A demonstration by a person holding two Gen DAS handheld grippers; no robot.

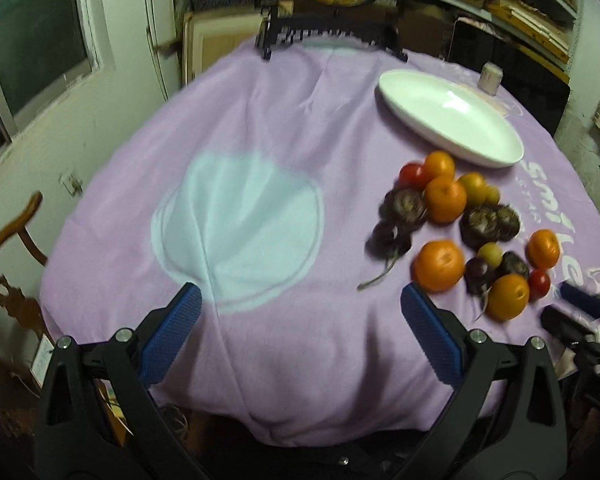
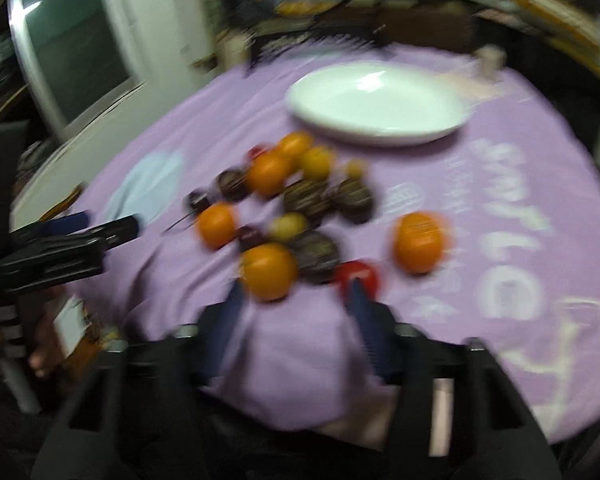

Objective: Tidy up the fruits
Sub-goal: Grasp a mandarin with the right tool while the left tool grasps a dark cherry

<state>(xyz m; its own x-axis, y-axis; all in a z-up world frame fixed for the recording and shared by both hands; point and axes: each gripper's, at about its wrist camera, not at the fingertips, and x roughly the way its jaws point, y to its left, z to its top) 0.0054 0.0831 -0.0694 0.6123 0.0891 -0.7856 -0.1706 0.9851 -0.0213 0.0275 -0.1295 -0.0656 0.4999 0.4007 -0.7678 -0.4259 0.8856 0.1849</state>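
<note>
Lilac cloth (image 1: 284,92), white dish (image 1: 448,116), small cup (image 1: 491,77)

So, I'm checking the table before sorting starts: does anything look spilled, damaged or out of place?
Nothing looks spilled or broken. The fruit pile lies loose on the purple cloth while the white dish beside it holds nothing. One orange sits apart from the rest.

Dim indoor light, glare on the white plate (image 1: 452,116) — fisheye-bent edges, right view heavily motion-blurred.
</note>
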